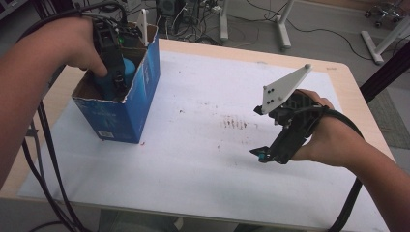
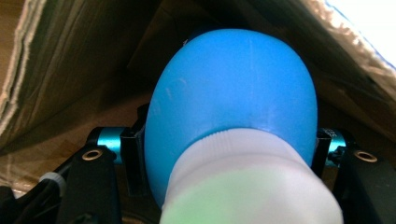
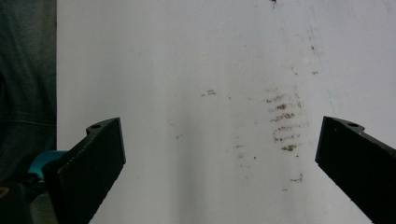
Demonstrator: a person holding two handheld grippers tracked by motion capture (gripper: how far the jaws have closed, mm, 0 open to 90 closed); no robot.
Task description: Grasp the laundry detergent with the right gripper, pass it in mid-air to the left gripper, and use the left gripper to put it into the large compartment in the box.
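We have the left gripper (image 1: 116,79) clamped on the blue bottle (image 2: 233,93) down inside the blue cardboard box (image 1: 145,92); let us keep it upright and clear of the walls. Our right gripper (image 1: 263,154), jaws apart, waits well right of the box.

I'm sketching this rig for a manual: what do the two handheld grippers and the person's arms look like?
Both grippers are black, blocky bodies with teal metal fittings near the jaws. The right gripper carries a pale grey three-cornered plate with dark screw heads, and its flat black jaws each have a small hole near the tip. The left gripper bears a similar plate. A thick black cable trails from each. Both forearms are bare, with no sleeves showing.
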